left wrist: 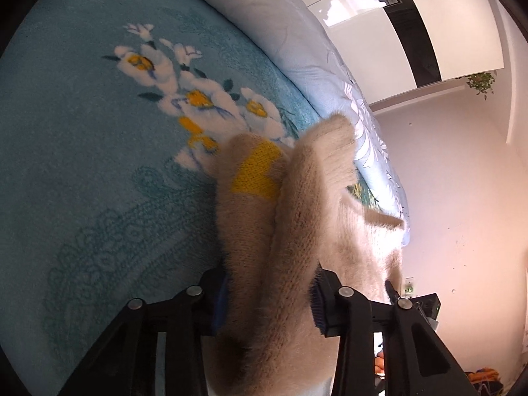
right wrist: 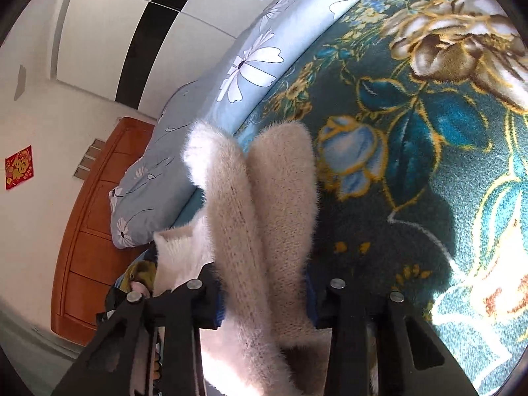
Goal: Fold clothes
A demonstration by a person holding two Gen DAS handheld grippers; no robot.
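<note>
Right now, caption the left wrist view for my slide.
Left gripper clamps a bunched fuzzy beige knit sweater with a yellow patch above a teal floral blanket.

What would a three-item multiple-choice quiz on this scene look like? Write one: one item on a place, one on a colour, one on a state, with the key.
1. Where does the light blue quilt with white flowers lie?
A. Along the far edge of the teal floral blanket
B. On the floor
C. Over the wooden door

2. What colour is the patch knitted into the beige fuzzy sweater?
A. Red
B. Yellow
C. Green

3. What is the state of the left gripper and right gripper?
A. Both open, nothing in them
B. Only the left one holds cloth
C. Each shut on a bunch of the sweater

Key: 1 A, the quilt runs along the blanket's far side in both views. 2 B, the patch is bright yellow in the left view. 3 C, bunched knit sits pinched between each pair of fingers.
</note>
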